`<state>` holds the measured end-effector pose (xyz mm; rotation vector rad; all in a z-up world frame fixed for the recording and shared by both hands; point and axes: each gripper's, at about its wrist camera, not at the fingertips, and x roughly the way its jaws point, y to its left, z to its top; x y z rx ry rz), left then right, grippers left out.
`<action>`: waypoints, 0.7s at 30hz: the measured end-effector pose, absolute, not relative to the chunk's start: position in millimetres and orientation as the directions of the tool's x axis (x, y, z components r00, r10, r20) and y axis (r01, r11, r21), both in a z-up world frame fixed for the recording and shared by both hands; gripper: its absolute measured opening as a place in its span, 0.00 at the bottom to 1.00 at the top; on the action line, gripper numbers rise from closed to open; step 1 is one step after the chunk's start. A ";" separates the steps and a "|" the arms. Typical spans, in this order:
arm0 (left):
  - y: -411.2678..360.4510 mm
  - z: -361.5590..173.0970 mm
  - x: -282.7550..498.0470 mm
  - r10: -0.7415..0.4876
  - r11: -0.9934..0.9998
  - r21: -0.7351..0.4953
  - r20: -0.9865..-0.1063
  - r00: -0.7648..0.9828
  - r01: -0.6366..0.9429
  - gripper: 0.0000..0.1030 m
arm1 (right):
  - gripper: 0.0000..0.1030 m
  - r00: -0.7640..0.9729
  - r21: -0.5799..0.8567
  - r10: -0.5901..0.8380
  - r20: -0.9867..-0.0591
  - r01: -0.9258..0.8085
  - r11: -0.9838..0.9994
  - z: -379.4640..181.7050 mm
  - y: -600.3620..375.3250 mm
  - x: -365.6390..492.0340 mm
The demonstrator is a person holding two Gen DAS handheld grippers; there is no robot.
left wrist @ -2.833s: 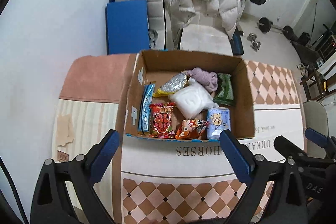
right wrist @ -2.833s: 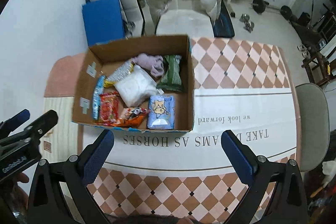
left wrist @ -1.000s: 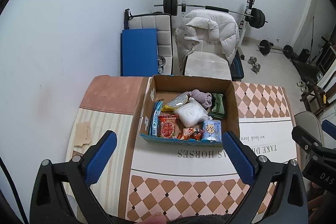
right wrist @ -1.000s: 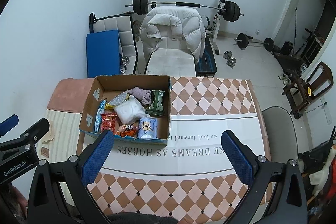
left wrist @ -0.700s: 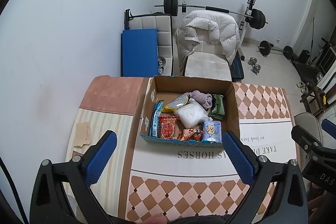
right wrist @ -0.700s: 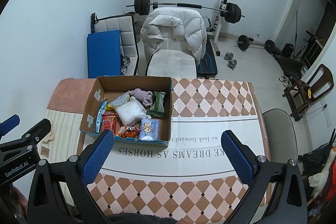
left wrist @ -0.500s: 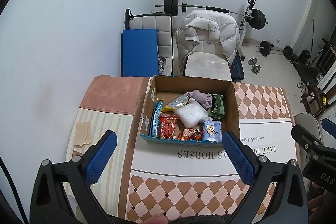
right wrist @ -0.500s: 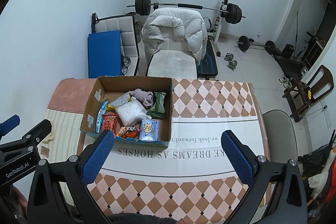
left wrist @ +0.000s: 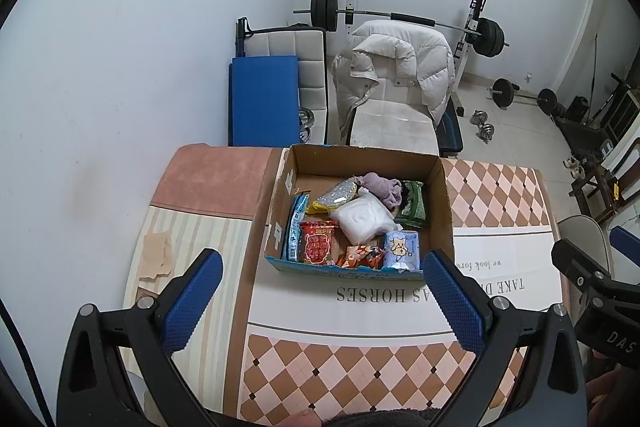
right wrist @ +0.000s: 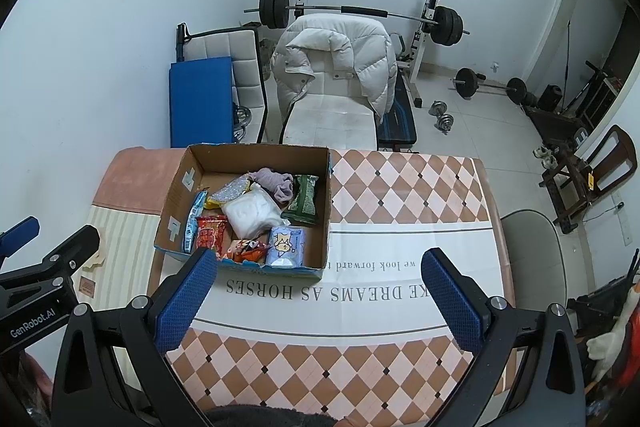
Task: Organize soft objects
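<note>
An open cardboard box stands on the table, holding several soft packs: a white bag, a purple cloth, a green packet, a red snack pack, an orange packet, a blue tissue pack and a silver pouch. My left gripper hangs high above the table's near side, open and empty. My right gripper is likewise open and empty, to the right of the box.
The table wears a checked and striped cloth with printed text. Behind it stand a white chair with a puffy jacket, a blue mat, a barbell rack and dumbbells. A grey chair sits at the table's right.
Over 2.8 s both grippers rose well away from the box, which now looks smaller; in the last second they hardly moved. Both stayed open.
</note>
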<state>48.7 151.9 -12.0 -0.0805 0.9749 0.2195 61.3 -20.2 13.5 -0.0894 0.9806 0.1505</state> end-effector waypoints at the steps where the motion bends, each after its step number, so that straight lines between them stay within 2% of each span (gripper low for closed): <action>1: 151.6 -12.1 48.0 0.152 0.974 0.033 -0.828 0.539 -0.223 1.00 | 1.00 0.547 -0.006 0.088 -0.832 -0.168 0.986 13.6 -20.3 61.1; 21: 150.0 -11.2 43.5 0.169 0.970 0.043 -0.827 0.536 -0.240 1.00 | 1.00 0.549 -0.010 0.091 -0.831 -0.178 0.984 14.4 -18.1 58.1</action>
